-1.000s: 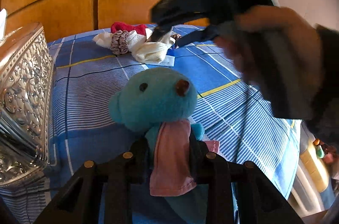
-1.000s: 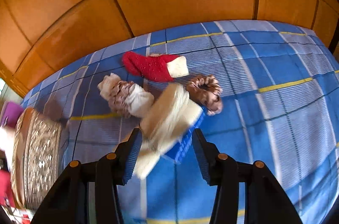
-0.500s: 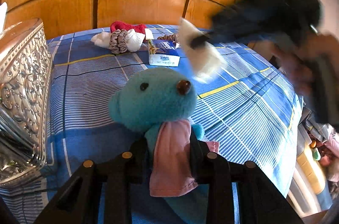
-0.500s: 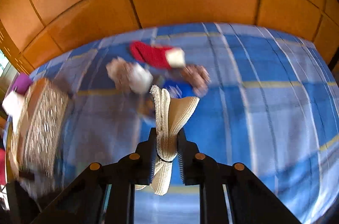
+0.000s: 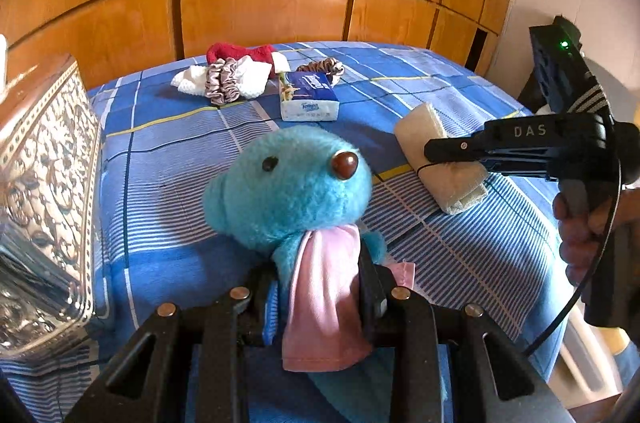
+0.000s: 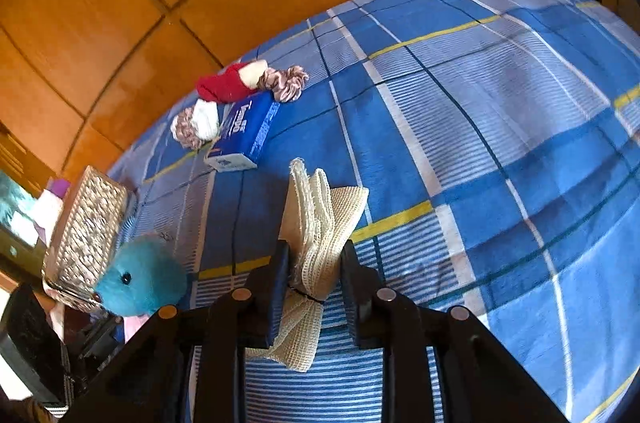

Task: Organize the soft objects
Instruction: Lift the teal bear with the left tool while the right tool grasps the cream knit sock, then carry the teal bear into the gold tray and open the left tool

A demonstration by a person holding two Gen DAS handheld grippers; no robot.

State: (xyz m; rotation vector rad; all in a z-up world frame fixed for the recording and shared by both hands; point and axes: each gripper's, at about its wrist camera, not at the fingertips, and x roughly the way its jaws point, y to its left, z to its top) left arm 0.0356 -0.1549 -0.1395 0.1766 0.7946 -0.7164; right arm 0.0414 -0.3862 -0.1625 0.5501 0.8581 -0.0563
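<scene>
A teal plush toy (image 5: pixel 288 183) with a pink scarf sits upright on the blue checked bed (image 5: pixel 160 151). My left gripper (image 5: pixel 320 287) is shut on its body and scarf. To its right a cream knitted cloth bundle (image 5: pixel 420 127) tied with a black band lies on the bed, with my right gripper (image 5: pixel 440 151) around it. In the right wrist view the bundle (image 6: pixel 324 207) fills the gap of the right gripper (image 6: pixel 316 263); the jaws are opening and the pads still touch it. The plush (image 6: pixel 140 279) shows at lower left.
At the far side lie a red sock (image 5: pixel 236 53), a white sock (image 5: pixel 248 77), two satin scrunchies (image 5: pixel 222 85) (image 5: pixel 324 67) and a tissue pack (image 5: pixel 308 95). A silver embossed box (image 5: pixel 44 183) stands at the left. A wooden headboard rises behind. The bed's edge drops off at the right.
My right gripper closed on the cream bundle at the far pile, carried it right and down onto the bed beside the plush, uncovering the tissue pack. The left gripper and plush kept still.
</scene>
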